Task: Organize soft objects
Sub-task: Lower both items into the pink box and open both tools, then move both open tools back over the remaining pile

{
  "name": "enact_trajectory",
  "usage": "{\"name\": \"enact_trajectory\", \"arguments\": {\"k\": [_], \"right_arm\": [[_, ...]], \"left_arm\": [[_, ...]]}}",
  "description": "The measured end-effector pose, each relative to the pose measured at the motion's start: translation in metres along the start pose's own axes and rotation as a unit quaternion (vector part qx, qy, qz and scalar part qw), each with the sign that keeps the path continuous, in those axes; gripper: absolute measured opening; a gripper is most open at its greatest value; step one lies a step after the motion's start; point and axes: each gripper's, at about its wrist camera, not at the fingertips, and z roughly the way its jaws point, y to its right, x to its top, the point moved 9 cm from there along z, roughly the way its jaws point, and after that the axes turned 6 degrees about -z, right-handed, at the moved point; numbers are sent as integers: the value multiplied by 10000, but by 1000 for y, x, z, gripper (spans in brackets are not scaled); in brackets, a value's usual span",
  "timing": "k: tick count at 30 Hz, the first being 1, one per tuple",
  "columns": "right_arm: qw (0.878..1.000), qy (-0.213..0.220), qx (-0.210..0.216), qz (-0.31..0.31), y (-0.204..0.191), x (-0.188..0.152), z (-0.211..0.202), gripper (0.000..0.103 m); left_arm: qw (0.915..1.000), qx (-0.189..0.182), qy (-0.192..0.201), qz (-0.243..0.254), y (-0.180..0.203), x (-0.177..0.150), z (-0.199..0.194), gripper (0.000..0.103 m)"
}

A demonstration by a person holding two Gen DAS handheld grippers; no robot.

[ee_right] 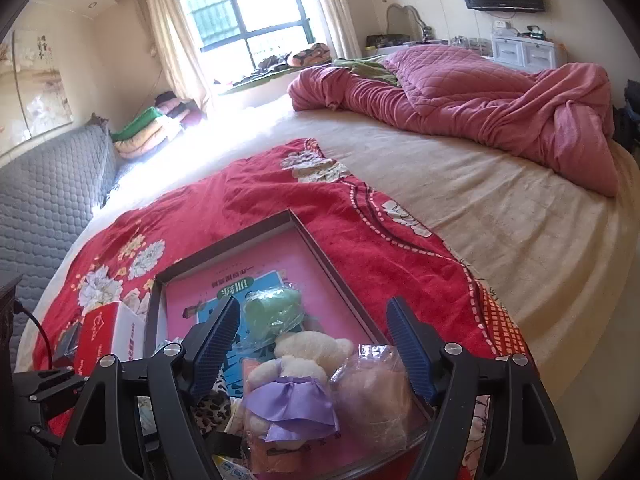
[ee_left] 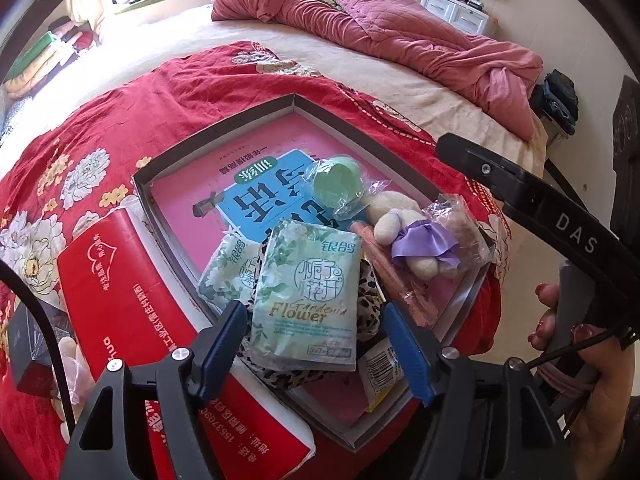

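Note:
A shallow grey tray (ee_left: 224, 130) with a pink book inside lies on a red floral blanket (ee_left: 120, 120). In it are two green tissue packs (ee_left: 308, 292), a green bagged ball (ee_left: 338, 184), a cream plush bear in a purple dress (ee_left: 404, 232), a bagged brownish item (ee_left: 460, 232) and a leopard-print cloth (ee_left: 370, 308). My left gripper (ee_left: 314, 340) is open, its fingers either side of the larger tissue pack, above it. My right gripper (ee_right: 312, 344) is open above the bear (ee_right: 304, 364); the tray rim (ee_right: 224, 236) and ball (ee_right: 272, 312) show there too.
A red and white tissue box (ee_left: 132, 300) lies left of the tray, a dark box (ee_left: 32, 344) beside it. A pink quilt (ee_right: 480, 100) is bunched at the bed's far side. A grey sofa (ee_right: 48, 200) stands left.

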Motion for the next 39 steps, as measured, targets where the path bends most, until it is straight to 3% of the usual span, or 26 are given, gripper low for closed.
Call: {"name": "enact_trajectory", "arguments": {"k": [15,39], "right_arm": [[9994,83,-44,-329,-19,-4,-29,77],[9934,229,90,-1116,-80,-5,-75,77]], "left_arm": [[9988,147,436,-163,-14,1,-42,77],[9948,385,863,-378,-44,-33,-104,77]]}}
